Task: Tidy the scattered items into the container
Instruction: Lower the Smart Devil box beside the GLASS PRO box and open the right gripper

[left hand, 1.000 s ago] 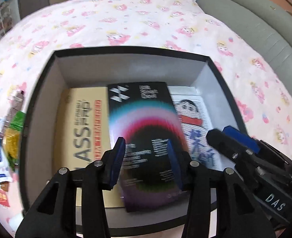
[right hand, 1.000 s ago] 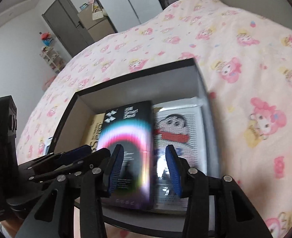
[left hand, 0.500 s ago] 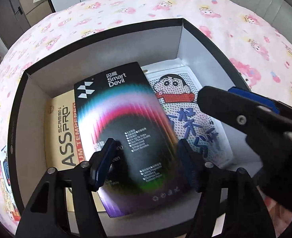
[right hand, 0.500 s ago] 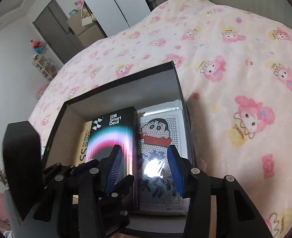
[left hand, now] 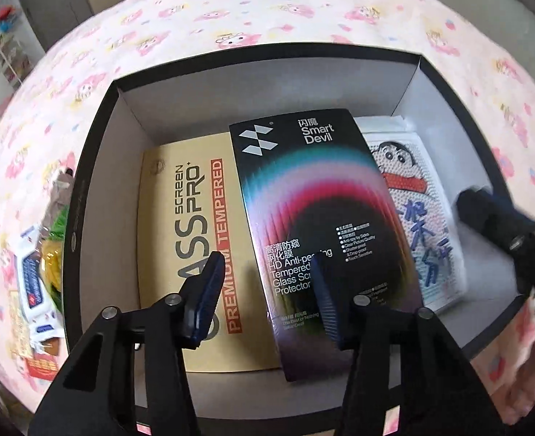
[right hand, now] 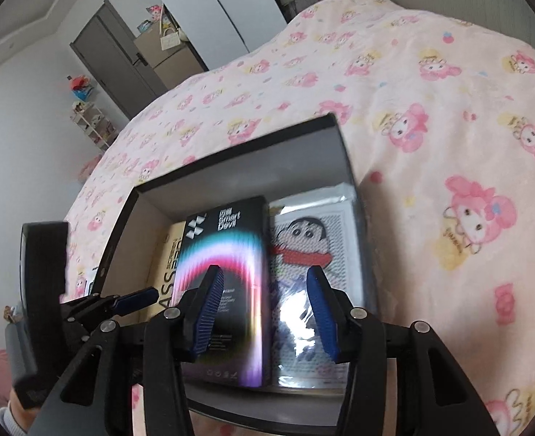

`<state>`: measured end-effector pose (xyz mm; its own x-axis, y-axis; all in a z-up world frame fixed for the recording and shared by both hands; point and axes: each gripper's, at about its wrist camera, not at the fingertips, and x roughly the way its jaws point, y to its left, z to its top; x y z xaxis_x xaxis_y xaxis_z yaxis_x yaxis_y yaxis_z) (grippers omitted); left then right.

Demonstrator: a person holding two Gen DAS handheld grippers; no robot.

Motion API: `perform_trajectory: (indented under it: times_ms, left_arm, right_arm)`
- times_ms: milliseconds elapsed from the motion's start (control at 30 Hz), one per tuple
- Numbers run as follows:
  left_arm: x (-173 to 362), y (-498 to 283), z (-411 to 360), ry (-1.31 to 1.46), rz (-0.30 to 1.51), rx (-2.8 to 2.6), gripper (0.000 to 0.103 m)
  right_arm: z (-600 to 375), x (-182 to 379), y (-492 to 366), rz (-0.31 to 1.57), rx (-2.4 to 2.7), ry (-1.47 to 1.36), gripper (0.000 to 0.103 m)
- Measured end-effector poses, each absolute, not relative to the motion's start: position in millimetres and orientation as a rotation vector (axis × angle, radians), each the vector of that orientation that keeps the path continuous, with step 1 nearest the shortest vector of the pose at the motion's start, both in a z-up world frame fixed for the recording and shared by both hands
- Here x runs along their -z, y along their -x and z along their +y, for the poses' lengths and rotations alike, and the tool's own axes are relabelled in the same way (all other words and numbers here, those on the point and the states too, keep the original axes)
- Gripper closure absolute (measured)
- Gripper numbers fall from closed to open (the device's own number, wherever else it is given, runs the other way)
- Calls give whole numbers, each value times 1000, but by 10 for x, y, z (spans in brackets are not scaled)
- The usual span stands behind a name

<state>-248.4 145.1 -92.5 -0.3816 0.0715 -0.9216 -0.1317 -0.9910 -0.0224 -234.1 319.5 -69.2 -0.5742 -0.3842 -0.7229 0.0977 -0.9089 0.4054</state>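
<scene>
Left wrist view: the left gripper (left hand: 265, 292) hangs over the near part of the black box (left hand: 85, 189), jaws spread wide with nothing between them. Three flat items lie inside: the tan screen-protector pack (left hand: 183, 239) to the left, the black Smart Devil pack (left hand: 314, 218) overlapping its right edge, and the cartoon bead picture (left hand: 412, 196) against the right wall. All three run lengthwise from the near wall to the far wall. Remaining scattered items, a cluster of small sachets (left hand: 40, 276), lie on the pink blanket (left hand: 267, 7) just outside the box's left wall, on the left gripper's own left and roughly level with its fingertips. Right wrist view: the right gripper (right hand: 267, 312) is likewise wide open and empty, above the box's near right portion, with the box between it and the sachets, which are barely visible from here. Judgement: the left gripper is the nearer and should swing left over the wall; sachet orientation is too blurred to state.
</scene>
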Motion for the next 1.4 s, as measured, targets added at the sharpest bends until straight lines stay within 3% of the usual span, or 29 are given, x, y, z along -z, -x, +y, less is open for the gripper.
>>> perform_trajectory:
  times_ms: [267, 300, 333, 433, 567, 667, 733, 800, 1000, 1100, 1200, 1267, 1400]
  left_arm:
    - [993, 2466, 1679, 1668, 170, -2489, 51]
    - [994, 2477, 1649, 1678, 144, -2494, 55]
    - [990, 2481, 1625, 1687, 141, -2504, 68]
    - [953, 2449, 1605, 1697, 230, -2548, 78]
    - [912, 2389, 1469, 1706, 149, -2539, 78]
    - [878, 2306, 1384, 1683, 128, -2563, 78]
    - [854, 2233, 1337, 1667, 119, -2579, 78]
    - [835, 2128, 1297, 1657, 85, -2576, 78]
    - [766, 1981, 1091, 1652, 38, -2586, 79]
    - [655, 1956, 1076, 1607, 0, -2577, 76]
    - [518, 2059, 1155, 1544, -16, -2534, 53]
    - [483, 2134, 1308, 1510, 26, -2507, 52]
    - [616, 2311, 1686, 1515, 158, -2432, 52]
  right_arm:
    - [3034, 709, 2317, -323, 2562, -1294, 59]
    - [3021, 699, 2309, -312, 2554, -1287, 59]
    - [3008, 681, 2301, -308, 2530, -1270, 61]
    - [2940, 590, 2269, -289, 2472, -1199, 65]
    - [2797, 701, 2312, -187, 2485, -1270, 64]
    - [2779, 957, 2418, -248, 2439, -1436, 62]
    - [2756, 1102, 2472, -287, 2398, -1527, 54]
    - [2693, 1135, 2485, -283, 2389, -1526, 48]
    - [2574, 1145, 2489, -350, 2296, -1441, 46]
    - [2569, 1091, 2466, -395, 2232, -1381, 46]
    - [2678, 922, 2439, -332, 2421, -1352, 46]
    - [2809, 806, 2416, -326, 2535, -1312, 46]
    - [3047, 674, 2426, -485, 2538, -1248, 49]
